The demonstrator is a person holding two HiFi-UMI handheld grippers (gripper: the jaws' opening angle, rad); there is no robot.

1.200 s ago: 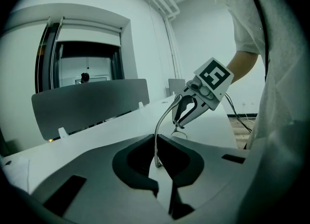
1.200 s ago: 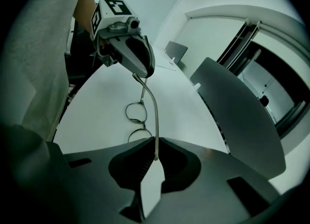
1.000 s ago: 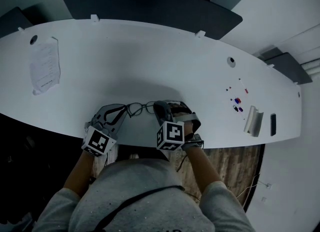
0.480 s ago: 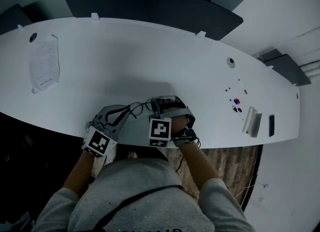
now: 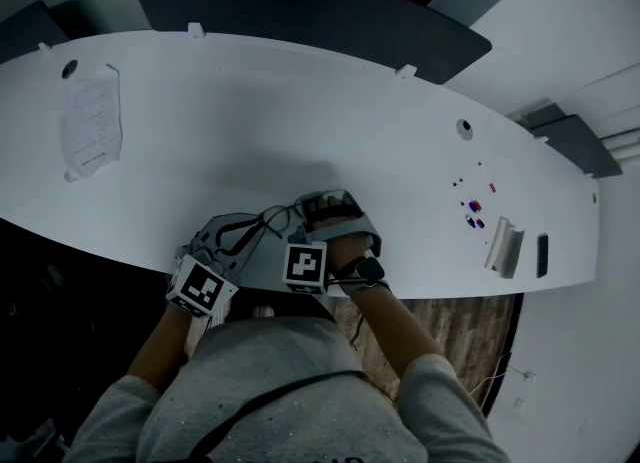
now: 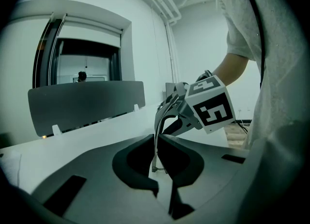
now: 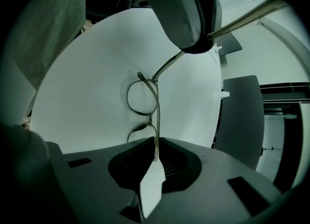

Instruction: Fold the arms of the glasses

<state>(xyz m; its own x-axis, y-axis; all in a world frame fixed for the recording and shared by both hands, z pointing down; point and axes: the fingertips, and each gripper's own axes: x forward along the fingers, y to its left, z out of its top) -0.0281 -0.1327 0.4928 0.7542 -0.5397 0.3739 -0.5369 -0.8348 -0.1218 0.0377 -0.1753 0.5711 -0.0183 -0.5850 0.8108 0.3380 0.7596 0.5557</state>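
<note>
Glasses [image 7: 142,97] sat over the bench [image 5: 250,101] near its front edge, strung between both tools. The left gripper [image 6: 156,143] had its jaws pinched nearly shut on one thin wire arm. The right gripper [image 7: 156,143] nipped a slim bar beside the lenses (arm or brow, we could not tell). We judged that a hard twist could bend a hinge, or the wire might slip out. The frame's long axis ran from the right jaws toward the left.
</note>
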